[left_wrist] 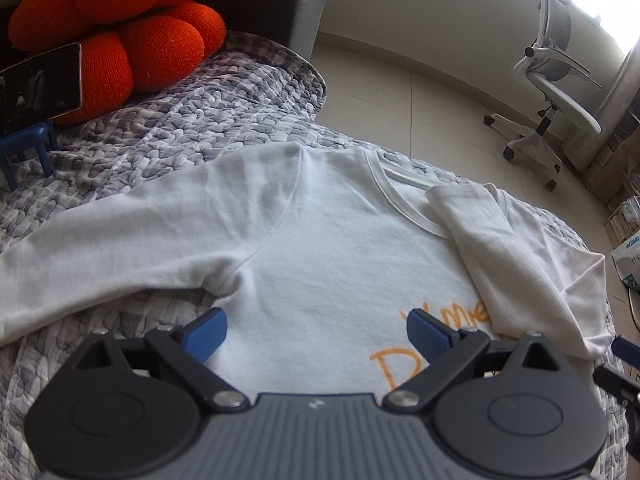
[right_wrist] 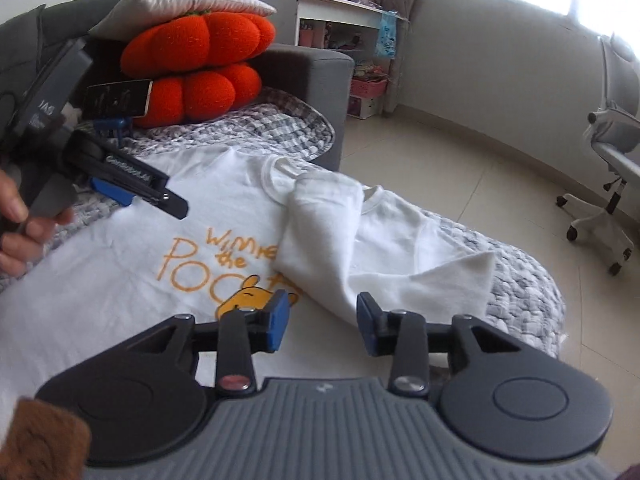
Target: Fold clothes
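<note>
Both jaws open over a white T-shirt [right_wrist: 120, 272]; left gripper [left_wrist: 316, 332] should pinch the unfolded sleeve [left_wrist: 100, 240], right gripper [right_wrist: 320, 320] hovering.

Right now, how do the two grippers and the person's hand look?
Each gripper, left gripper and right gripper, has a ribbed grey body, two black round discs, black linkage arms with silver screws, and blue finger pads. The bare left hand holds a grey handle. A brown fuzzy cuff shows.
</note>
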